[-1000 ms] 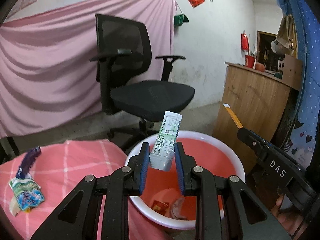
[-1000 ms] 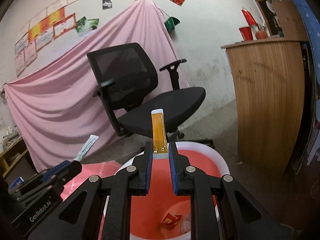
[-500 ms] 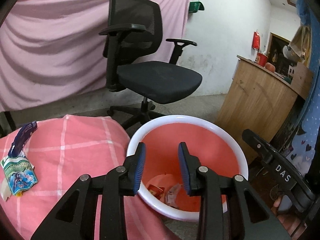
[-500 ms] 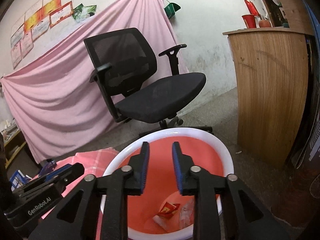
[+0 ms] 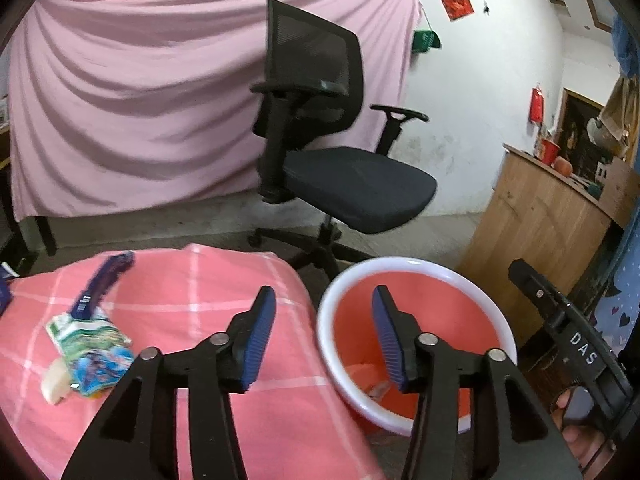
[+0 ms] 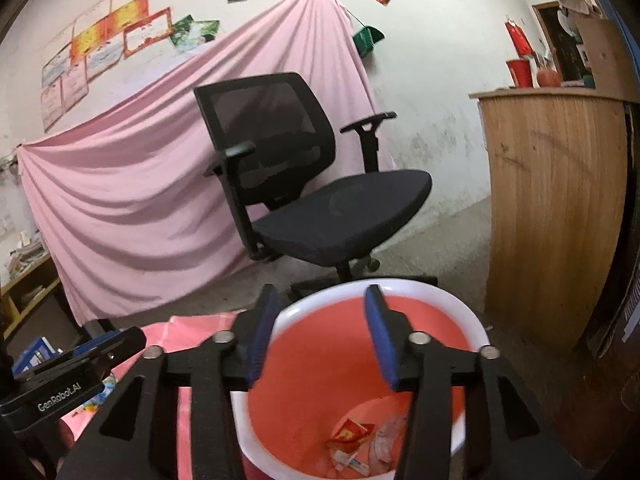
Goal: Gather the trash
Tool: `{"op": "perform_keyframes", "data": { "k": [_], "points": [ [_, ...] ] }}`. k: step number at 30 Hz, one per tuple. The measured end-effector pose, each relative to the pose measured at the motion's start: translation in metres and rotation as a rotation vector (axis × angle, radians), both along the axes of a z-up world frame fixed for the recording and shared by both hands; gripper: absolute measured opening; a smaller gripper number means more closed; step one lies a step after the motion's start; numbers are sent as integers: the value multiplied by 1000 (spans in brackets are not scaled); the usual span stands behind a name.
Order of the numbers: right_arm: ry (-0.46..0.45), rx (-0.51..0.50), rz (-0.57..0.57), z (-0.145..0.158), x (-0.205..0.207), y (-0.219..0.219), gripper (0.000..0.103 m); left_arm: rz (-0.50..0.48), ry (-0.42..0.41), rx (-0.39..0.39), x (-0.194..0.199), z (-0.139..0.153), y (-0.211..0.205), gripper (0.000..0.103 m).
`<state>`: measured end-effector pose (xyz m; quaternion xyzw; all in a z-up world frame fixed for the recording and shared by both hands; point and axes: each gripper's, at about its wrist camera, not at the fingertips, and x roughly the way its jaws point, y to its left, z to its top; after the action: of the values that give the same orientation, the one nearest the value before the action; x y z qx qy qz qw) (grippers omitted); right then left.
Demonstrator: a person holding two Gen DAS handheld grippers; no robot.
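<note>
Left claw (image 5: pixel 323 334) stands spread and empty, its jaws having just been opening, with nothing between the blue pads; it hangs over the gap between the pink checked cloth (image 5: pixel 192 300) and the white-rimmed red plastic basin (image 5: pixel 416 268). On that cloth, off to the left, lie a crumpled blue-and-green printed wrapper (image 5: pixel 92 350) and a dark blue strip wrapper (image 5: pixel 102 284), touching each other and not yet collected. A good next pick, I judge, means swinging left, coming down on the printed wrapper's raised edge and pinching clear of the cloth.

Right claw (image 6: pixel 318 330) is likewise spread and empty, jaws just opened, poised above the basin (image 6: pixel 460 312), where small red and white scraps (image 6: pixel 360 440) rest on the bottom.
</note>
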<state>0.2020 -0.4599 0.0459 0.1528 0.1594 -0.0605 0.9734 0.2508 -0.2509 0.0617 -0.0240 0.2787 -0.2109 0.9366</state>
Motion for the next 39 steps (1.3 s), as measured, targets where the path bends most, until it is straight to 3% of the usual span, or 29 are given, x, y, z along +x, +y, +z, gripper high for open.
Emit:
{"op": "perform_keyframes", "data": {
  "k": [3, 5, 7, 9, 11, 12, 13, 19, 28, 34, 39],
  "points": [
    [-37, 10, 7, 8, 2, 12, 54, 44, -20, -12, -5, 5, 23, 56],
    [-65, 14, 17, 12, 3, 23, 63, 72, -34, -19, -10, 9, 38, 60],
    [-98, 7, 33, 16, 3, 36, 78, 119, -63, -25, -17, 11, 60, 79],
    [-128, -8, 53, 21, 1, 48, 82, 175, -102, -35, -25, 13, 79, 93],
    [-164, -37, 75, 24, 0, 63, 91, 225, -138, -55, -31, 16, 99, 97],
    [-176, -48, 80, 25, -1, 69, 101, 251, -150, -68, -34, 16, 111, 98],
    [-194, -61, 87, 27, -2, 75, 103, 273, -157, -77, -36, 16, 121, 99],
    [-269, -132, 156, 34, -7, 113, 103, 405, -207, -91, -51, 14, 180, 101],
    [-319, -204, 298, 27, -4, 160, 103, 484, -273, -20, -67, 4, 233, 101],
    [-234, -257, 407, 14, 14, 193, 103, 469, -191, 19, -59, -16, 252, 101],
    [-43, -213, 544, -4, 47, 213, 103, 430, -30, 102, -33, -36, 252, 100]
  ]
}}
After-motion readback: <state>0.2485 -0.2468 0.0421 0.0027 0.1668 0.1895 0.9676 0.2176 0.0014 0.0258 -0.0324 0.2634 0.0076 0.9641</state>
